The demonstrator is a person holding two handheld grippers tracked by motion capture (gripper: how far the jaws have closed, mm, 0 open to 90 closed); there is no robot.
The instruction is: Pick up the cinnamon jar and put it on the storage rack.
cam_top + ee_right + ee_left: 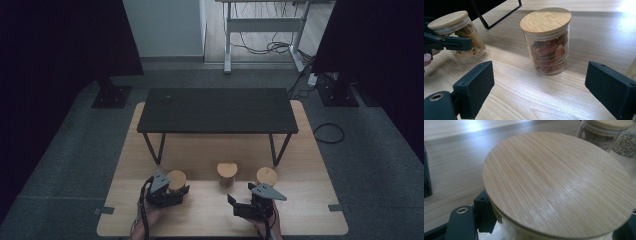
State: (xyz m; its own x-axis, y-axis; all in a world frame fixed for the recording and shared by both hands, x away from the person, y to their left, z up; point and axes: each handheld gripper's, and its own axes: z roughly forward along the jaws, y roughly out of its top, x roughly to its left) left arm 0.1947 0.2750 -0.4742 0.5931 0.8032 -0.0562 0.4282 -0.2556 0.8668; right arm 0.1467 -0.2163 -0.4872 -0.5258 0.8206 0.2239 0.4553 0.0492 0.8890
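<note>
Jars on table: contents and grip state

Three glass jars w/ round bamboo lids stand in a row on the wooden table, in front of a low black shelf on wire legs.

Left jar: holds tan pasta-like pieces, curled and tubular. Left gripper is clamped on its glass body just below the lid; in the left gripper view the lid sits betw. the two black jaws.

Middle jar: holds red-orange dried pieces, filled approx. to the lid. Upright, free-standing, apart from both grippers.

Right jar: contents look pale and grainy in the left gripper view; cannot tell more.

Right gripper: jaws spread apart, nothing betw. them. It points toward the middle jar, near the right jar.
</note>
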